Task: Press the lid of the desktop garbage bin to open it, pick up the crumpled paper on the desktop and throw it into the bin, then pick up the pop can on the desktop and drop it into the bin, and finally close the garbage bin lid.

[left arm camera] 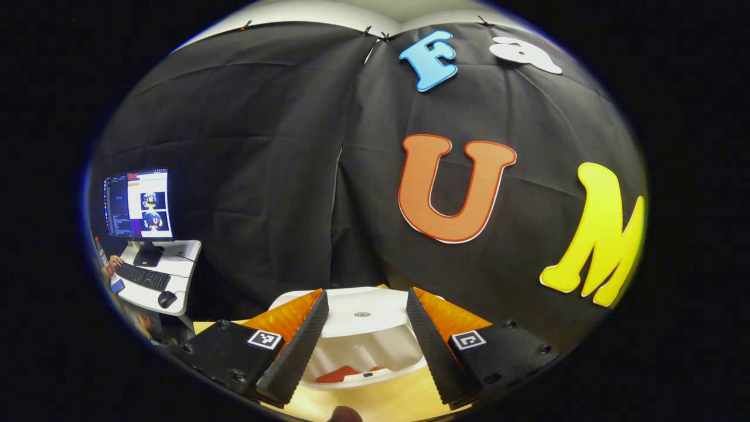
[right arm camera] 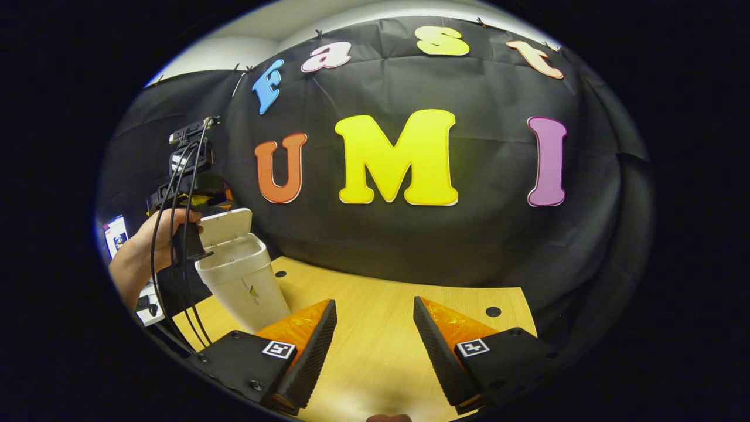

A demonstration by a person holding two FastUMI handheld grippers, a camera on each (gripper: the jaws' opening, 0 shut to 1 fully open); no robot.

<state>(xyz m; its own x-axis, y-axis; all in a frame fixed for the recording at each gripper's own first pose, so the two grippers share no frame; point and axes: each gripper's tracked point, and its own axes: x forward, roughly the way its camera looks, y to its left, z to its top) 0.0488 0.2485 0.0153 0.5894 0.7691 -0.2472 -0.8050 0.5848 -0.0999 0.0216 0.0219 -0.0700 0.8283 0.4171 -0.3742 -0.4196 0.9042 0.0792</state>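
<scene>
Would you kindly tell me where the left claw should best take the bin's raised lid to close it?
Probably the free top edge of the lid, from above: it stands tilted up off the bin, and the open left claw hovers over it.

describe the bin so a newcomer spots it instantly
On the light wooden tabletop before the black cloth wall, look to the left end in the right gripper view. There stands a small white plastic garbage bin, tapering downward, its hinged lid raised open. It stands beside the hand holding the other gripper.

right gripper (right arm camera: pixel 369 346) hangs spread over the table (right arm camera: pixel 381 305); to its left, a hand (right arm camera: pixel 149 246) holds the left gripper (right arm camera: pixel 190 187) beside the open-lidded bin (right arm camera: pixel 243 281).
</scene>
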